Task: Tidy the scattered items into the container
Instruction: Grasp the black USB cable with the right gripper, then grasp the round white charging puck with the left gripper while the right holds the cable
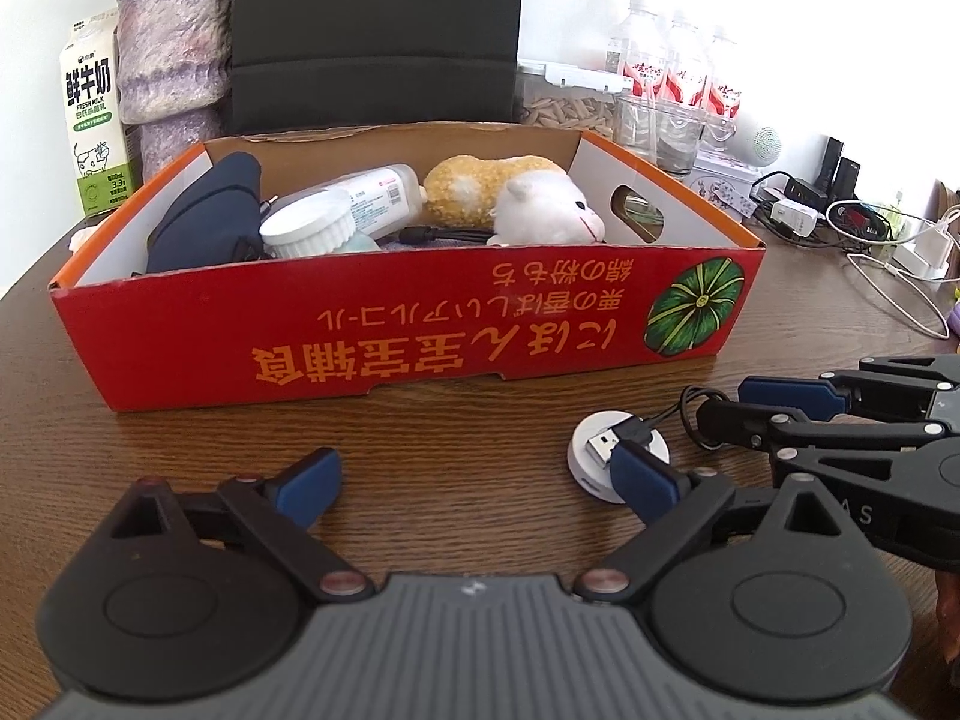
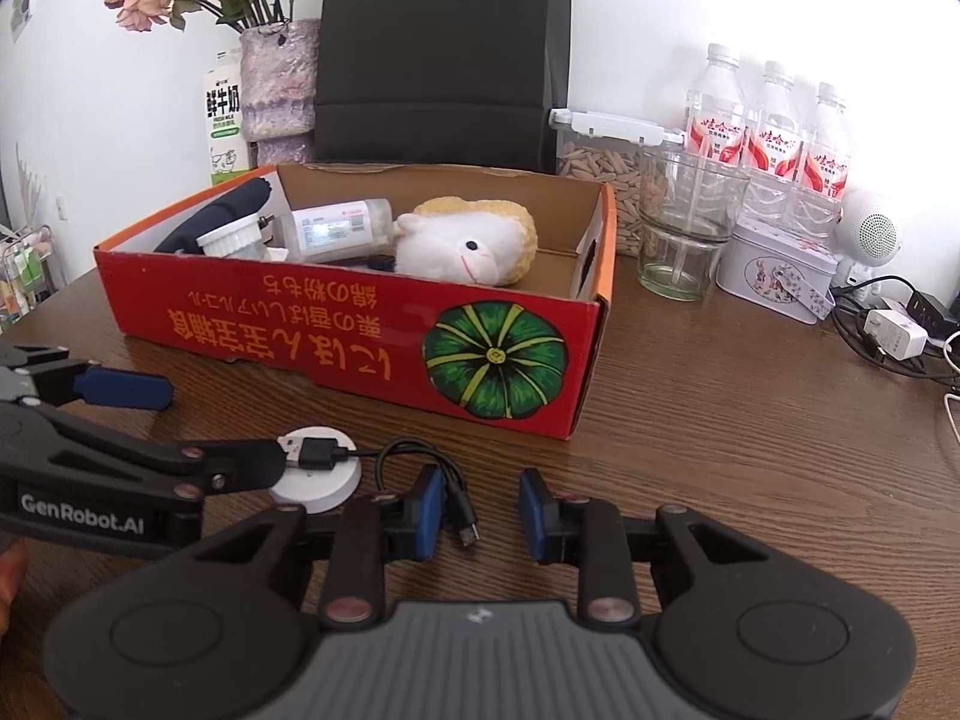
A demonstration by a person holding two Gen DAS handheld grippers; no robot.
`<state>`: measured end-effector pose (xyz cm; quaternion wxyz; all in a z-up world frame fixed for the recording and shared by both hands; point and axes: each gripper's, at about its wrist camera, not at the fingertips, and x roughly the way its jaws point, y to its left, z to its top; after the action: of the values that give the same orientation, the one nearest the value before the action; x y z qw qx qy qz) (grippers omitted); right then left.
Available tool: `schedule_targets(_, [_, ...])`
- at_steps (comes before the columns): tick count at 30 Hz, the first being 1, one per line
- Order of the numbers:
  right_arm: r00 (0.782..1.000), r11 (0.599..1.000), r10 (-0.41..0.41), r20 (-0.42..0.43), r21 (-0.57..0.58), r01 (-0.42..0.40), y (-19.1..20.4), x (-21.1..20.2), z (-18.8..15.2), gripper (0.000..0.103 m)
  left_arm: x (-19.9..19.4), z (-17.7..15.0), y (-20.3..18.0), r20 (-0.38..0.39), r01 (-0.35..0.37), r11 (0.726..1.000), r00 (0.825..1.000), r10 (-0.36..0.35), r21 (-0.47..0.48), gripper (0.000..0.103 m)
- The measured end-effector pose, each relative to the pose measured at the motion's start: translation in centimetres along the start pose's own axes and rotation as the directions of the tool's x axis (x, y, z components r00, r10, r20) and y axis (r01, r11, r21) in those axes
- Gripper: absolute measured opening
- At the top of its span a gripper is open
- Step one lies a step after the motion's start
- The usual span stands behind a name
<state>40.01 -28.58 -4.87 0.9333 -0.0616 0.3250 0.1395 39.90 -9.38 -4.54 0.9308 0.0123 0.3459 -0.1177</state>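
Note:
A white round puck (image 1: 585,456) (image 2: 324,486) lies on the wooden table in front of the red cardboard box (image 1: 390,336) (image 2: 336,348). A black cable's USB plug (image 2: 312,453) rests on top of it. My left gripper (image 1: 474,474) (image 2: 216,426) is open wide, and its right finger reaches over the puck's edge. My right gripper (image 2: 483,504) (image 1: 729,405) is open, narrower. The cable's small connector (image 2: 468,534) lies between its fingers, close to the left pad and not pinched. Inside the box lie a plush toy (image 1: 540,204), a clear bottle (image 1: 372,192), a white jar (image 1: 306,231) and a navy item (image 1: 204,216).
Behind the box stand a milk carton (image 1: 93,120), a vase (image 1: 171,54) and a black chair back (image 1: 378,30). To the right are three water bottles (image 2: 768,132), a glass (image 2: 684,228), a tin (image 2: 774,276) and chargers with cables (image 2: 894,336).

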Motion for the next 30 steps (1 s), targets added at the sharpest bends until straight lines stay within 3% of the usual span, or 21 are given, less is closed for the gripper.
schedule_targets(4, [1.0,1.0,-0.006,0.002,-0.008,0.006,0.0,0.0,-0.1,0.021,0.0,-0.1,0.0,0.001,-0.006,1.0,1.0,0.006,-0.004,0.1])
schedule_targets(6, [1.0,0.999,-0.03,0.006,-0.019,0.03,0.1,0.0,-0.1,0.01,0.0,-0.1,0.0,0.001,-0.018,1.0,1.0,0.018,-0.006,0.1])
schedule_targets(7, [0.999,0.998,-0.047,0.008,-0.029,0.047,0.2,0.0,-0.2,0.008,0.2,-0.2,-0.4,-0.02,-0.055,0.998,0.998,0.056,0.035,0.1])
schedule_targets(8, [0.998,0.998,-0.057,0.008,-0.031,0.057,0.1,0.0,-0.2,0.008,0.2,-0.6,-0.9,0.009,-0.079,0.995,0.997,0.078,0.062,0.101])
schedule_targets(13, [0.999,0.999,-0.046,0.008,-0.015,0.046,-0.3,-0.1,-0.1,0.008,0.3,-0.3,-0.6,-0.009,-0.06,0.998,0.998,0.06,0.038,0.098])
schedule_targets(15, [1.0,1.0,-0.025,0.008,-0.009,0.025,-0.3,-0.1,-0.2,0.007,0.0,-0.2,-0.5,0.001,-0.031,0.999,1.0,0.031,0.029,0.093])
schedule_targets(20, [1.0,1.0,0.003,0.007,-0.02,-0.002,0.0,-0.2,-0.2,0.007,-0.9,0.2,-0.7,0.054,0.052,0.999,0.997,-0.052,0.017,0.093])
schedule_targets(23, [1.0,1.0,0.015,0.007,-0.02,-0.015,0.2,-0.3,-0.3,0.007,-0.1,0.3,-1.1,0.011,0.085,0.996,0.996,-0.085,0.022,0.092])
schedule_targets(30, [1.0,1.0,0.011,0.007,-0.024,-0.011,0.3,-0.3,-0.3,0.007,0.5,0.0,-1.4,-0.003,0.063,0.997,0.998,-0.063,0.033,0.098])
